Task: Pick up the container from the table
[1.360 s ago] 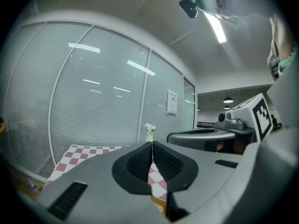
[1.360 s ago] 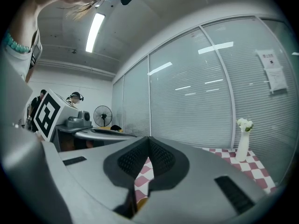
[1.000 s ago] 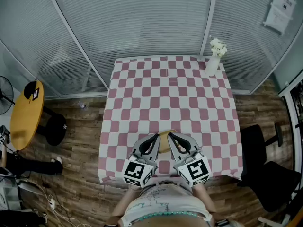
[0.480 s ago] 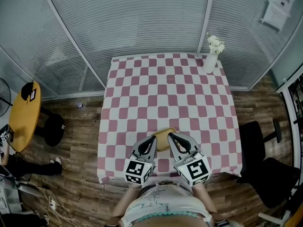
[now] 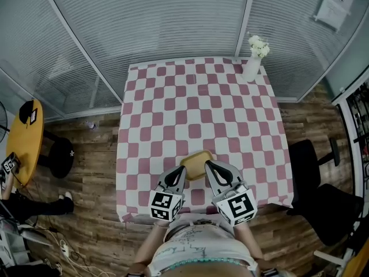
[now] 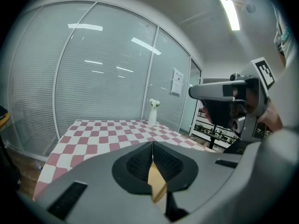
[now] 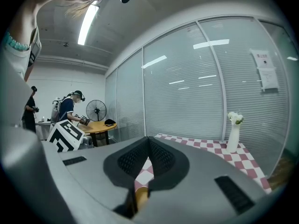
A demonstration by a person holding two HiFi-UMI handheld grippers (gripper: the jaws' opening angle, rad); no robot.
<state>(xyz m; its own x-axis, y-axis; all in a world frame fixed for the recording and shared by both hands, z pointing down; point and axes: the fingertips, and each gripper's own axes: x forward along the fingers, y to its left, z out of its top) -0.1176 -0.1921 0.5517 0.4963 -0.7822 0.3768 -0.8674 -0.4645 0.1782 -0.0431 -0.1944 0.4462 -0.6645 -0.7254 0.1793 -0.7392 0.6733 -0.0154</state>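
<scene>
A shallow tan container (image 5: 198, 163) lies on the pink-and-white checkered table (image 5: 173, 97), near its front edge. My left gripper (image 5: 181, 170) sits low at the container's left side and my right gripper (image 5: 209, 164) at its right side, both pointing away from me. In the left gripper view the left gripper's (image 6: 152, 146) pads meet at the tip, and the container (image 6: 157, 182) shows through the gap below them. In the right gripper view the right gripper's (image 7: 148, 142) jaws are likewise together, with a bit of the container (image 7: 140, 196) under them. Neither pair of pads has anything between it.
A white vase with flowers (image 5: 252, 62) stands at the table's far right corner. Glass walls with blinds close off the far side. A black chair (image 5: 311, 172) stands to the right, and a round yellow table (image 5: 26, 140) to the left. People stand by a fan (image 7: 96, 110).
My left gripper has sunk toward the table beside the container. The right gripper has stayed in place. The head view has shifted a little.
</scene>
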